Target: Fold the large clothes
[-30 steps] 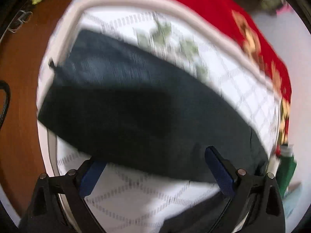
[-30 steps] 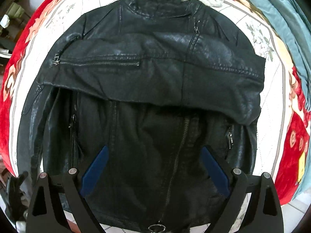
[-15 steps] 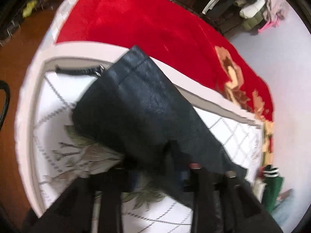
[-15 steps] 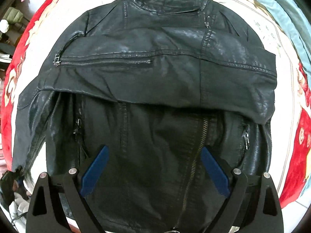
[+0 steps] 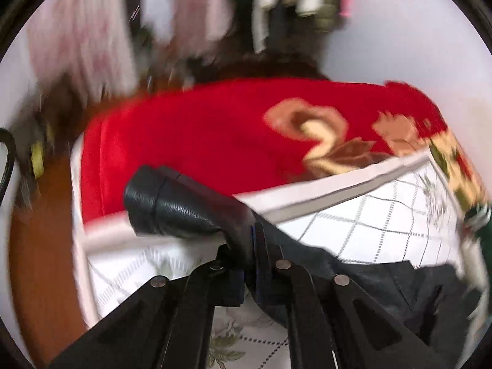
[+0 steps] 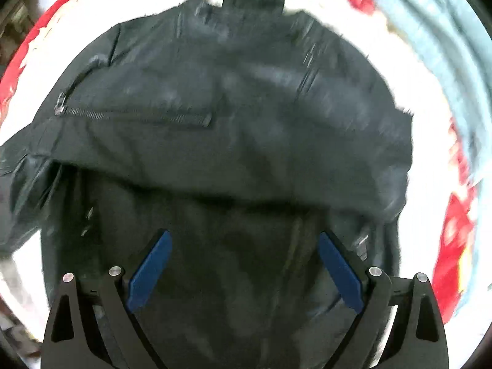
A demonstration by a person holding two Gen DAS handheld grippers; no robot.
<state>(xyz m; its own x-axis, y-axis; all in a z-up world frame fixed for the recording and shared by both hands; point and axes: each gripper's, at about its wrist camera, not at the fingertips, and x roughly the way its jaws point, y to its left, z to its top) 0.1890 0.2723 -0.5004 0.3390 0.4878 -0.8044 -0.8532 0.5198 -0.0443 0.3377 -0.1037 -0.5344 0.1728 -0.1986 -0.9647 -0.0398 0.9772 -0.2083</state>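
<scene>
A black leather jacket [image 6: 233, 141] lies spread on a bed, on a white quilt [image 5: 369, 221] printed with a grey diamond grid, with a red flowered blanket [image 5: 215, 135] beyond it. The left tool [image 5: 250, 246] has its 2 fingers pressed together on a sleeve [image 5: 181, 206] of the jacket, pinching it close to the cuff. The cuff end sticks out ahead of the tool and to its left, raised above the quilt, while the rest of the sleeve trails back to the tool's right and down toward the dark mass of the jacket at the lower right of the left view. Beyond the blanket hang blurred clothes, and a strip of brown floor [image 5: 40, 246] shows to the tool's left. The right tool [image 6: 243, 261] hangs over the lower front of the jacket with its 2 blue pads [image 6: 149, 269] spread wide and nothing between them. Directly ahead of it, another sleeve lies folded across the chest, a zipper [image 6: 135, 117] running along it toward the tool's left. The collar lies at the far end. A pale blue cloth [image 6: 436, 46] lies ahead and to the right of this tool, at the edge of the bed. Both views are blurred, so fine detail cannot be made out.
</scene>
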